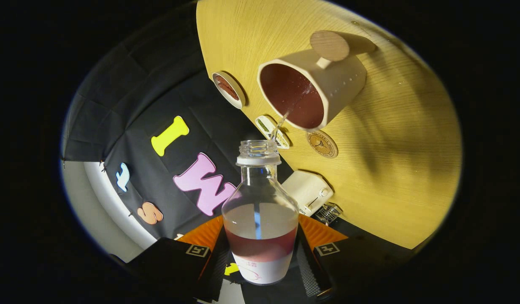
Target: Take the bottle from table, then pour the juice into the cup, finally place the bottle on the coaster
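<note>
A: Bottle (260, 211) is tipped hard toward the cup (312, 90), clenched between the 2 fingers of the gripper (262, 261), 1 finger on each side of its lower body. Cap's off, neck open.

B: Pour's live, right? Thin stream (280, 122) leaves the mouth and reaches the cup's rim.

A: Yep, step 2 by my read. Cup interior looks reddish, so some juice seems to be in there already. Plenty still in the bottle, abt half, liquid pooled twd the base.

B: Where's the landing spot?

A: Round coaster (322, 144) w/ a printed mark, on the wooden table (391, 169) just beside the cup, close to the stream. Small dish (228, 89) sits further off past the cup; white box (307, 192) sits nearer the gripper.

B: So next?

A: Needs the bottle rolled back upright w/o dribbling, then carried over to the coaster and set down flat. Grip must stay firm till the base is seated. Risk: clipping the cup, it's right next to the target.
</note>
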Demonstrator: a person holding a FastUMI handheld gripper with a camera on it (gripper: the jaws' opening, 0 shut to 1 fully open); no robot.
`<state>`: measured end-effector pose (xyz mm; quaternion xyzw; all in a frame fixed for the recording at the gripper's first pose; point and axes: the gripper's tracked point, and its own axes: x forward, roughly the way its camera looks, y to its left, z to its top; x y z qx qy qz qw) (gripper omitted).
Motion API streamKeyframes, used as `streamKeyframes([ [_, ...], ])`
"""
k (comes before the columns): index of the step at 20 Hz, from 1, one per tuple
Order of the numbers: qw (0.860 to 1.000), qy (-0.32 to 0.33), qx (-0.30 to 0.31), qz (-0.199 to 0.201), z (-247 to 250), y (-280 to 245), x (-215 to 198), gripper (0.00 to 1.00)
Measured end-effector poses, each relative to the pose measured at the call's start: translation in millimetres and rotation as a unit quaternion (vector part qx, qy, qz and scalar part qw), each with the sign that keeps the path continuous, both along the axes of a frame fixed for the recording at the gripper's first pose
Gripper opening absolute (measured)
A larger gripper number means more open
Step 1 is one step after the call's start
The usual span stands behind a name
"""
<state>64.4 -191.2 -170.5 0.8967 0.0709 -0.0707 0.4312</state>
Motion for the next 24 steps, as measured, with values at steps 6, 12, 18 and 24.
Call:
streamKeyframes([
  [6, 1.000, 0.003, 0.009, 0.004, 1.3, 1.7, 0.4, 0.76],
  [12, 1.000, 0.011, 0.014, 0.009, 1.2, 3.0, -2.3, 0.76],
  [18, 1.000, 0.014, 0.021, 0.015, 2.4, 7.7, -1.8, 0.76],
  [24, 0.999, 0.019, 0.024, 0.015, -0.4, 7.3, -2.4, 0.76],
])
